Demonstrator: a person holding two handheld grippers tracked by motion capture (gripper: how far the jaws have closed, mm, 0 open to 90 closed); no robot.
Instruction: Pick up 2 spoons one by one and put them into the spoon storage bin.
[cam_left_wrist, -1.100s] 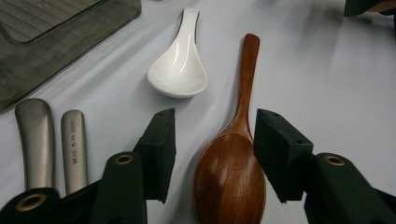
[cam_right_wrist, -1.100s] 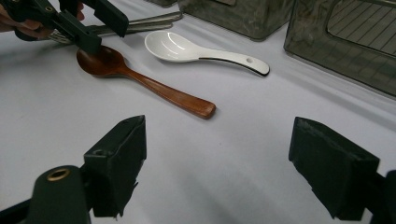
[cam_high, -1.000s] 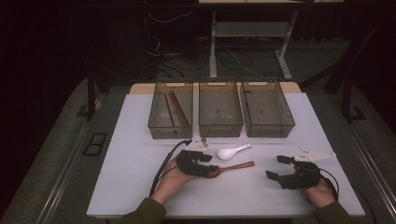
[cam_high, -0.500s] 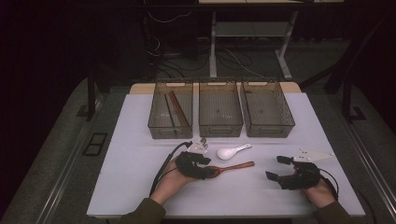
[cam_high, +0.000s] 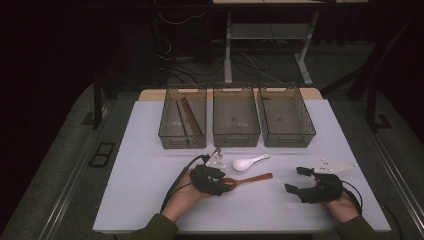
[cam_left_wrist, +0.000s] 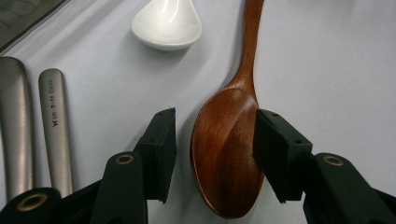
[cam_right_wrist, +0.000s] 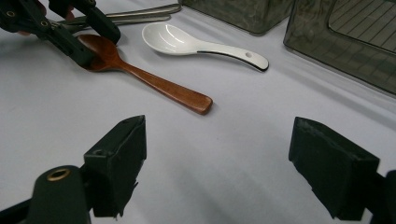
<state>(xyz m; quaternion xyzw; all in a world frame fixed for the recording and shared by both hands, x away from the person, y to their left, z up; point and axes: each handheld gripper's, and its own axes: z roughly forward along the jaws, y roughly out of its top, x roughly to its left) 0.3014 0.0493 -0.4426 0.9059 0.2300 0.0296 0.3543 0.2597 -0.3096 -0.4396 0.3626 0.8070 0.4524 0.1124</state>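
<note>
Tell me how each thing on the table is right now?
wooden spoon: lying flat, bowl between the jaws, one pad touching, a gap on the other side.
white spoon: lying free, bowl up.
left hand-held gripper: part open around the spoon bowl.
right hand-held gripper: wide open, nothing in it.
left bin: holds long utensils.
middle bin: looks empty.
right bin: looks empty.

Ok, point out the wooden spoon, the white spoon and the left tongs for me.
wooden spoon (cam_left_wrist: 226, 154): left gripper view, on its bowl.
white spoon (cam_right_wrist: 170, 37): right gripper view, on its bowl.
left tongs (cam_left_wrist: 212, 154): left gripper view, midway between the tips, which flank the wooden bowl.
</note>
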